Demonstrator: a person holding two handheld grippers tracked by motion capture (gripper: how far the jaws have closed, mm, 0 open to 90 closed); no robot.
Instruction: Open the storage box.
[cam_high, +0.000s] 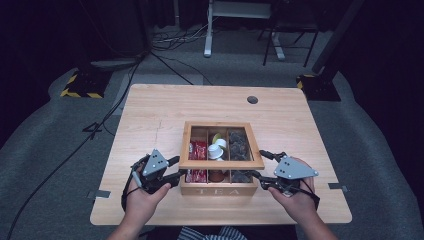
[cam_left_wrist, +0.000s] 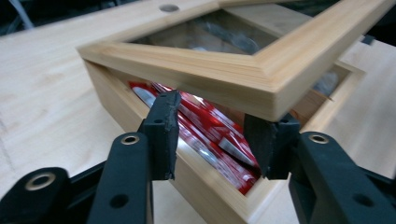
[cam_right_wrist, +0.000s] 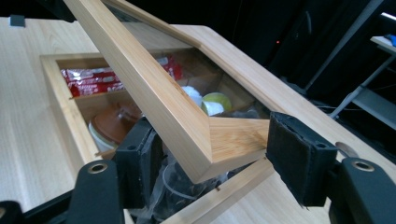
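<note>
I am working at a wooden tea box (cam_high: 218, 189) sitting near the table's (cam_high: 150, 110) front edge. My left gripper (cam_left_wrist: 212, 135) and right gripper (cam_right_wrist: 210, 158) are gaping wide under the raised lid's (cam_high: 221, 163) front corners, gripping nothing; red packets (cam_left_wrist: 205, 121) are lying beneath.

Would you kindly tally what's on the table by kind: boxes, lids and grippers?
Boxes: 1, the tea box
Lids: 1, the lid, raised at the front
Grippers: 2, left gripper and right gripper
Total: 4
</note>
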